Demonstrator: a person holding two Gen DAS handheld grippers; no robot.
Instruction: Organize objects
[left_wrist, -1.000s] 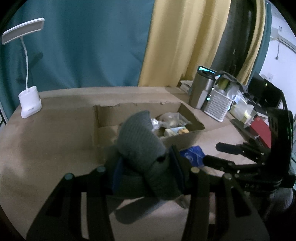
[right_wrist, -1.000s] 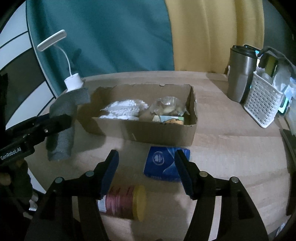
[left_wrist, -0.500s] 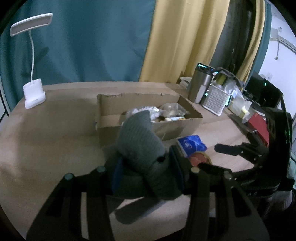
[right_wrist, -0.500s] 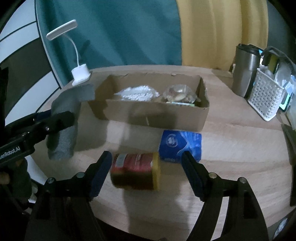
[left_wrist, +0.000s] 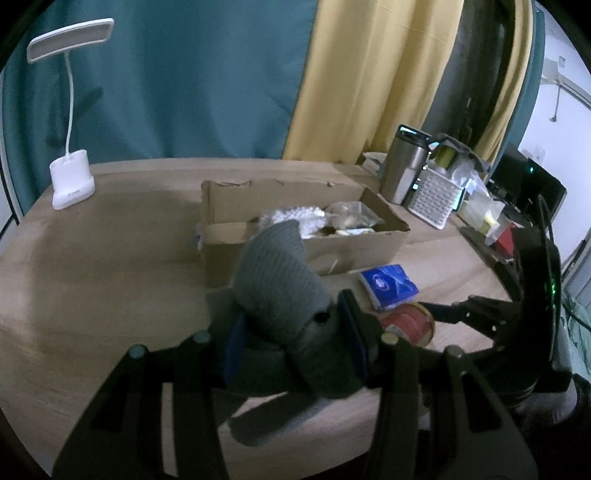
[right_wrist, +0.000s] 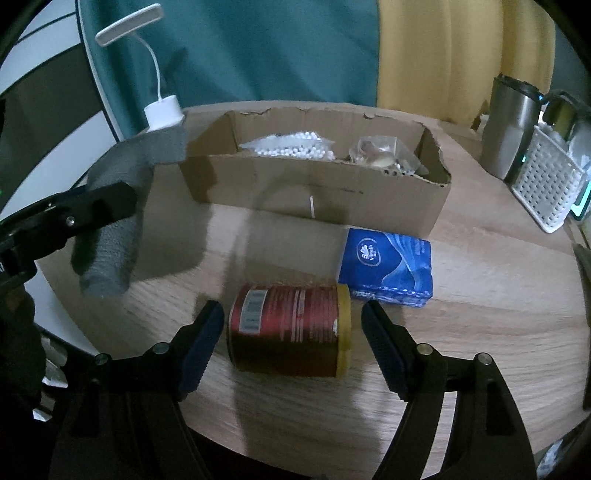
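Note:
My left gripper (left_wrist: 291, 343) is shut on a rolled grey knitted cloth (left_wrist: 280, 291) and holds it above the table, in front of the cardboard box (left_wrist: 303, 251); cloth and gripper also show at the left of the right wrist view (right_wrist: 110, 236). My right gripper (right_wrist: 291, 332) is open, one finger on each side of a red can (right_wrist: 288, 328) with a yellow lid lying on its side. A blue tissue pack (right_wrist: 388, 266) lies beside the can, in front of the box (right_wrist: 317, 195). The box holds a bag of white beads (right_wrist: 291, 142) and a clear bag (right_wrist: 380, 155).
A white desk lamp (left_wrist: 70, 177) stands at the far left. A steel tumbler (right_wrist: 509, 125) and a white perforated basket (right_wrist: 546, 184) stand at the right. The round wooden table's edge (right_wrist: 332, 461) is close below the can. Curtains hang behind.
My right gripper has come down and forward so the red can now lies between its open fingers. My left gripper has drawn back from the box, still holding the grey cloth.

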